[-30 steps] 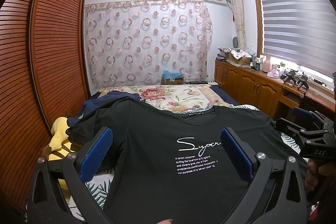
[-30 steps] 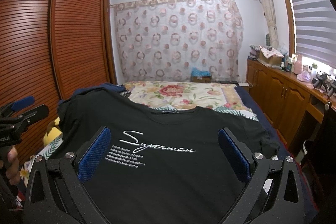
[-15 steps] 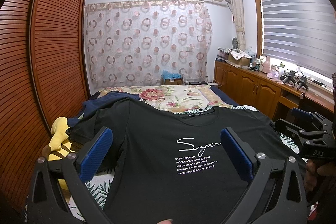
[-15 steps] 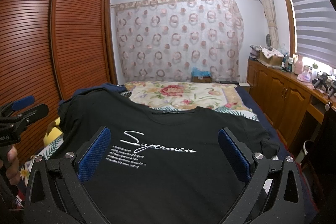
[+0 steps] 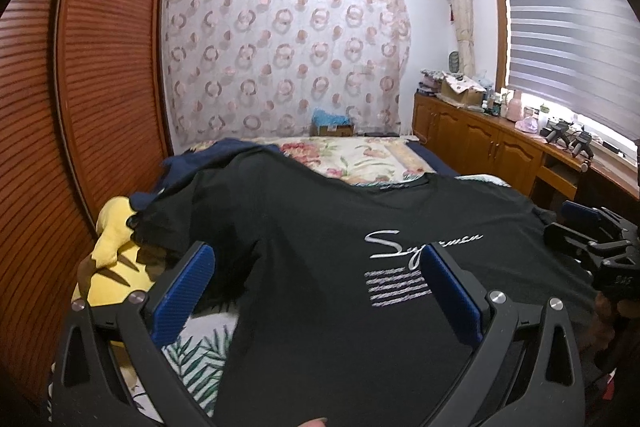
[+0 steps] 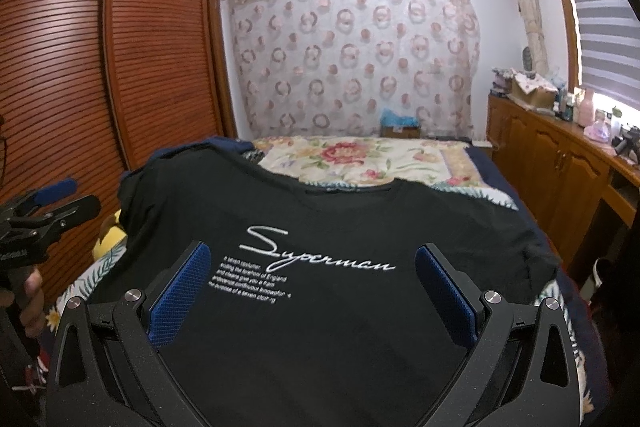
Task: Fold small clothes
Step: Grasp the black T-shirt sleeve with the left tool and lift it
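Lying spread front-up on the bed (image 6: 476, 167), the black T-shirt (image 6: 320, 307) is waiting; both hand-held grippers, left (image 5: 316, 291) and right (image 6: 312, 291), are hovering wide, empty. Pinching underlying bedding risks dragging it along.

A black T-shirt (image 5: 320, 267) with white script is seen spread flat on the bed (image 5: 360, 155). The left gripper (image 5: 316, 291) is held above it, jaws wide apart. The right gripper (image 5: 592, 227) is seen at the shirt's right edge.

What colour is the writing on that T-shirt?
White, on the black cotton T-shirt; clearest in the right wrist view.
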The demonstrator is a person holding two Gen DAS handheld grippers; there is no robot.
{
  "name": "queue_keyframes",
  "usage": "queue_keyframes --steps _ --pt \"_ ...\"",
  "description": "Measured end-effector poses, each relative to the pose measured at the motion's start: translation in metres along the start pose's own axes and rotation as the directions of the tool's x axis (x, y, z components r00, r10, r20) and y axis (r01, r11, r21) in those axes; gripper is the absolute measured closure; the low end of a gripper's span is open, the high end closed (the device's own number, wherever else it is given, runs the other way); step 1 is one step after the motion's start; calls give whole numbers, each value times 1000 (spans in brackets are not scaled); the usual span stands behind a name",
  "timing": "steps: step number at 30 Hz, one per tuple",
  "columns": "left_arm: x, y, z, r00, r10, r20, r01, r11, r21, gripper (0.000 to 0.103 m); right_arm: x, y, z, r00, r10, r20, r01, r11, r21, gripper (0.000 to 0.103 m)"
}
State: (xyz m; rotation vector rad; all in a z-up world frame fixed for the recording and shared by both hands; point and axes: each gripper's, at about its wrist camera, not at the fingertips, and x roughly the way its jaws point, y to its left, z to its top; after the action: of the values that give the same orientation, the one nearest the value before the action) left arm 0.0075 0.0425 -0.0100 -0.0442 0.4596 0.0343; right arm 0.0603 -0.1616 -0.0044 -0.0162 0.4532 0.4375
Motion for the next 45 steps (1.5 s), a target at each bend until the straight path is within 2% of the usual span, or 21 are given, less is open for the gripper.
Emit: queue_keyframes --steps 10,15,22,23,25,27,29,31,35,40,45 --pt "18 54 -14 999 28 -37 -29 999 -32 0 25 3 -19 996 67 -59 -69 997 -28 0" --pt "31 87 -12 998 19 -54 -21 998 -52 0 39 9 -23 990 108 -86 -112 993 -41 0" --pt "55 136 -6 996 -7 -89 -1 995 -96 9 56 20 -24 983 140 -117 -149 986 -73 0" --pt "61 145 -5 995 -14 -99 2 993 -116 15 58 21 -24 982 143 -122 -153 985 -78 0" --pt "71 160 -5 993 -25 -115 7 989 -151 19 63 25 -26 979 153 -133 -164 983 -79 0" --pt "81 170 -6 991 -33 -128 11 986 -168 36 67 26 -28 976 162 -145 -174 982 -75 0" --pt "92 178 -8 989 -33 -147 6 984 -180 43 69 26 -30 973 170 -155 -182 981 -73 0" --pt "101 179 -10 987 -26 -159 -2 985 -170 44 70 27 -32 972 170 -160 -184 980 -75 0" --pt "117 186 -13 982 -34 -186 4 987 -163 53 72 24 -32 970 174 -169 -188 979 -73 0" --pt "123 188 -16 979 -46 -196 18 990 -142 56 73 23 -33 969 175 -173 -189 980 -67 0" --pt "120 191 -15 976 -74 -206 46 990 -137 97 70 21 -34 968 178 -175 -191 980 -61 0"
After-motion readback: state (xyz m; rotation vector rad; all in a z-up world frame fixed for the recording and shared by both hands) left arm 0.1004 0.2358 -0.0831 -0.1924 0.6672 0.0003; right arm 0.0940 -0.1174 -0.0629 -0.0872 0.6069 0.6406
